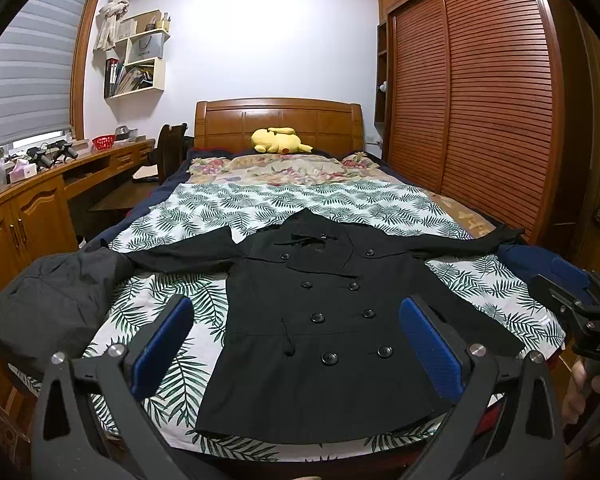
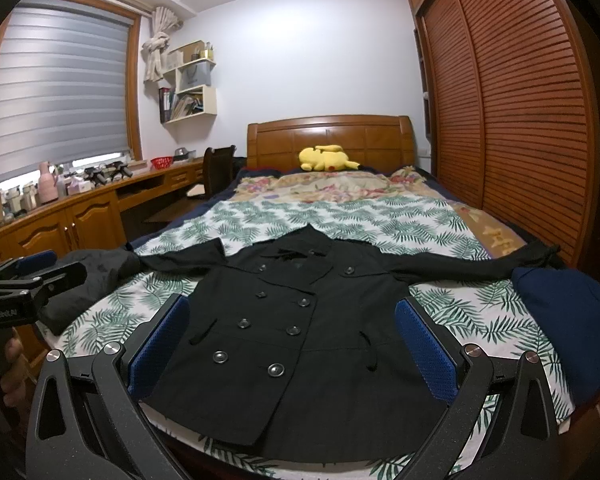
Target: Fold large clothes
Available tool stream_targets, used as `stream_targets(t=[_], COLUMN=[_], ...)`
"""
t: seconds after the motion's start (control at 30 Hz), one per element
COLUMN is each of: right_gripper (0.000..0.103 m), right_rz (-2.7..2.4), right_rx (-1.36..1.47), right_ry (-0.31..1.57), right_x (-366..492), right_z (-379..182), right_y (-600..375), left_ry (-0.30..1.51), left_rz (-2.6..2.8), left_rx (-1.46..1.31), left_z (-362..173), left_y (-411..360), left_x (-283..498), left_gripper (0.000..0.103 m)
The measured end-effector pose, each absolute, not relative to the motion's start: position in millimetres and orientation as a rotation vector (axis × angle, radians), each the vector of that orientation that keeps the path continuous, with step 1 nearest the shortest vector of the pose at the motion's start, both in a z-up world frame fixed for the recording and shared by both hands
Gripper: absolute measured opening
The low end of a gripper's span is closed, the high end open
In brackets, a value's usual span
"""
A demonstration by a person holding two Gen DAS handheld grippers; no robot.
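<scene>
A black double-breasted coat lies flat and face up on the leaf-print sheet, sleeves spread to both sides, hem at the bed's near edge. It also shows in the right wrist view. My left gripper is open and empty, held above the coat's lower half. My right gripper is open and empty, also above the lower half. The right gripper shows at the right edge of the left wrist view; the left gripper shows at the left edge of the right wrist view.
A dark grey garment lies bunched at the bed's left edge and a navy garment at the right edge. A yellow plush rests by the headboard. A wooden desk runs along the left, a slatted wardrobe along the right.
</scene>
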State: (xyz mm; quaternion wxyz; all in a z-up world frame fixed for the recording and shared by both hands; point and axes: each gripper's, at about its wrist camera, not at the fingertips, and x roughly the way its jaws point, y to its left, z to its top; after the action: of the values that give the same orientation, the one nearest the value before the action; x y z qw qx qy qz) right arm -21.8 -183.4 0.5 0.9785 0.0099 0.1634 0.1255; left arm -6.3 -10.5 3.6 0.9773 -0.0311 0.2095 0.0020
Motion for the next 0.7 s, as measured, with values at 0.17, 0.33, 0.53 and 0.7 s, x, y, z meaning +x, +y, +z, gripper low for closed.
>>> stream_targets(t=[0.17, 0.33, 0.53, 0.7], right_gripper=[0.103, 0.103, 0.103, 0.103], right_rz=[0.258, 0.267, 0.315, 0.341], right_rx=[0.023, -0.017, -0.022, -0.039], right_ry=[0.339, 0.34, 0.391, 0.402], right_x=[-32.5, -23.5, 8.8, 32.1], right_z=[-0.8, -8.7, -27.2, -41.6], right_y=[-170.5, -155.3, -143.5, -134.5], left_ry=[0.431, 0.452, 0.483, 0.503], left_rz=[0.01, 0.022, 0.025, 0.032], left_rx=[-0.064, -0.04, -0.035, -0.034], left_z=[1.4, -12.5, -30.7, -44.6], left_y=[-10.3, -7.5, 0.0, 10.2], left_x=[-2.7, 11.1, 32.1, 49.0], left_gripper=[0.103, 0.103, 0.103, 0.103])
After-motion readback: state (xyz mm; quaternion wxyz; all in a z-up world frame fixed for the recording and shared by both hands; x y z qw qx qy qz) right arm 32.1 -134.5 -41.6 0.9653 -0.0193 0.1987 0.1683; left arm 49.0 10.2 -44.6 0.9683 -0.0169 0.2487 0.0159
